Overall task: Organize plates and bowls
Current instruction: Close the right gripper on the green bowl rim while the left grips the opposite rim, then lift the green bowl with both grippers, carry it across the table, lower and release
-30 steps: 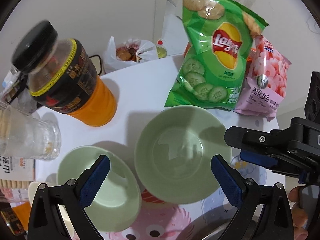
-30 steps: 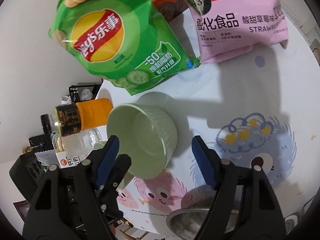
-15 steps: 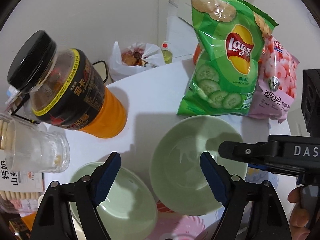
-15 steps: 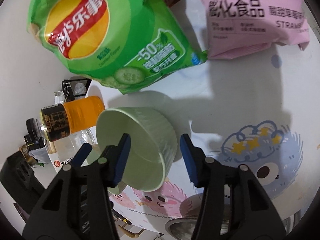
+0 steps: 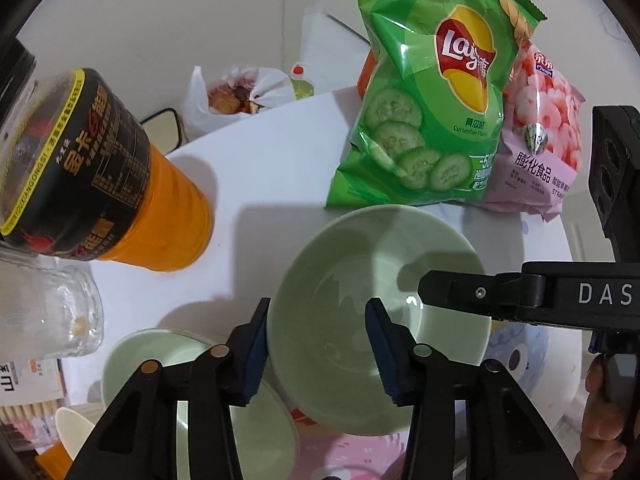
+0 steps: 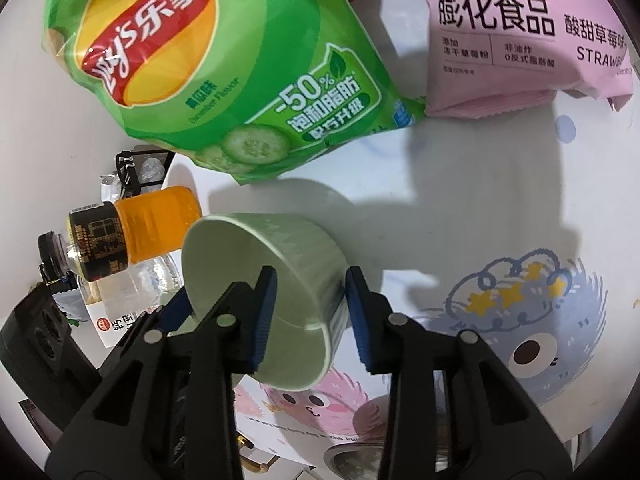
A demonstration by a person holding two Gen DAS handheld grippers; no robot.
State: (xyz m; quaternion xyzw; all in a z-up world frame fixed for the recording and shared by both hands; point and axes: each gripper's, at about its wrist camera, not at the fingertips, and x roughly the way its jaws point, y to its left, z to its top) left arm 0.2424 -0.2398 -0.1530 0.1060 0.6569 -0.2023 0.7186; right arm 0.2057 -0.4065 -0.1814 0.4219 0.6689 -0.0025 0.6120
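Observation:
A large pale green bowl stands on the table, seen from the side in the right wrist view. My left gripper points straight down over its left rim, one pad outside the wall and one inside. Its jaws are closing and a gap still shows. My right gripper straddles the bowl's right wall in the same way, jaws closing, pads not pressing. Its black finger reaches over the bowl from the right. A smaller green bowl sits at lower left, partly under my left gripper.
An orange drink bottle and a glass jar stand to the left. A green chip bag and a pink snack bag stand behind the bowl. A steel bowl sits near the front edge of the cartoon table cover.
Both grippers' jaws have narrowed a lot. The left gripper shifted onto the big bowl's left rim, and the right gripper sank closer onto its right wall.

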